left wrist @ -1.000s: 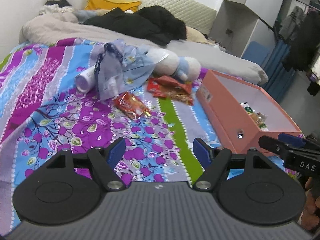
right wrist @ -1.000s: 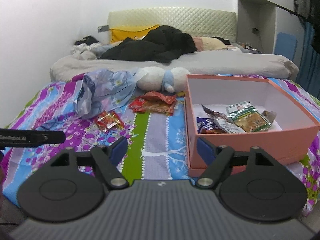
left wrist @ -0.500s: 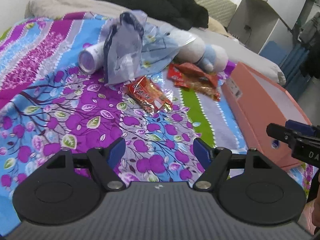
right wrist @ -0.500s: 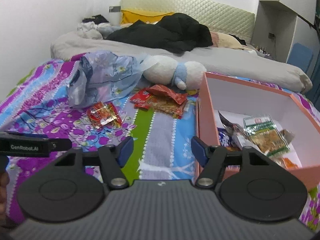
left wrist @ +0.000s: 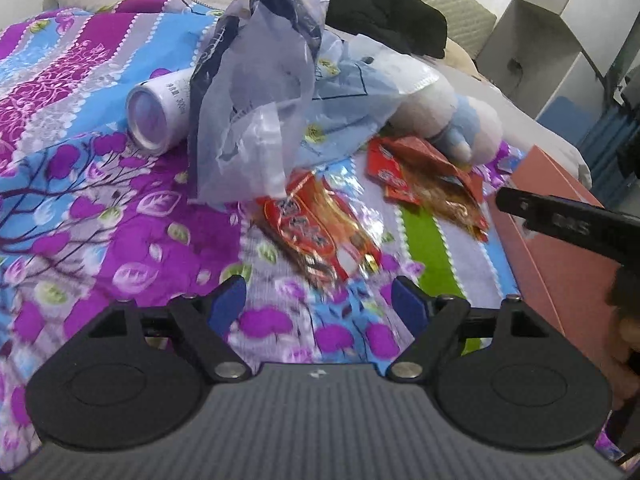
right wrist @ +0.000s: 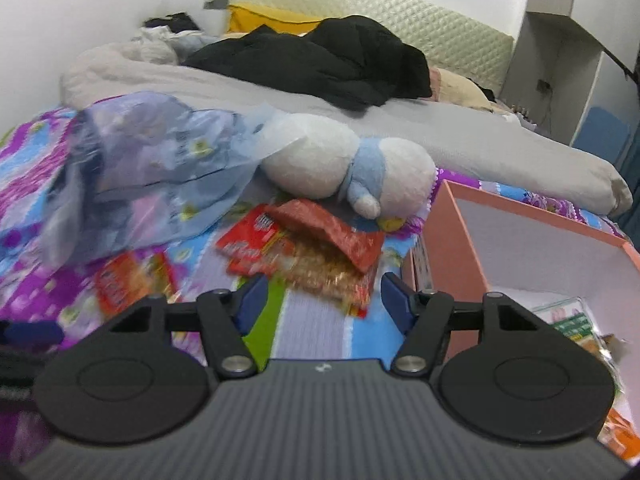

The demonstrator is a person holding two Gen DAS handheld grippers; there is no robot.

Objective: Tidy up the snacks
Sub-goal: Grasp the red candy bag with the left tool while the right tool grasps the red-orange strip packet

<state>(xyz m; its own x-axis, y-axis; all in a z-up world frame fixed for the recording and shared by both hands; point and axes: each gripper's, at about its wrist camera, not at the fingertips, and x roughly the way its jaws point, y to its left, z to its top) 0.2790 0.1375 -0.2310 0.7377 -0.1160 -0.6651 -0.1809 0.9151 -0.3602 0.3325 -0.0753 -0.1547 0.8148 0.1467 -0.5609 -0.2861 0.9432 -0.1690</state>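
A small red snack pack [left wrist: 316,236] lies on the patterned bedspread just ahead of my open, empty left gripper [left wrist: 320,306]. It also shows in the right wrist view [right wrist: 128,280]. A pile of red snack packets [right wrist: 308,244] lies just ahead of my open, empty right gripper [right wrist: 320,296]; the left wrist view shows the pile [left wrist: 428,176] too. The pink box [right wrist: 452,232] stands at the right with several snack packs [right wrist: 572,320] inside. The right gripper's finger [left wrist: 568,220] crosses the left wrist view before the box [left wrist: 560,256].
A crumpled bluish plastic bag [left wrist: 264,92] and a white cylinder [left wrist: 160,112] lie beyond the small pack. A white and blue plush toy [right wrist: 344,164] lies behind the packet pile. Grey duvet and black clothes [right wrist: 332,60] cover the bed's far end.
Both grippers have moved forward and down toward the snacks on the bedspread. The small red pack and the packet pile now lie close before the fingertips. Both stay open.
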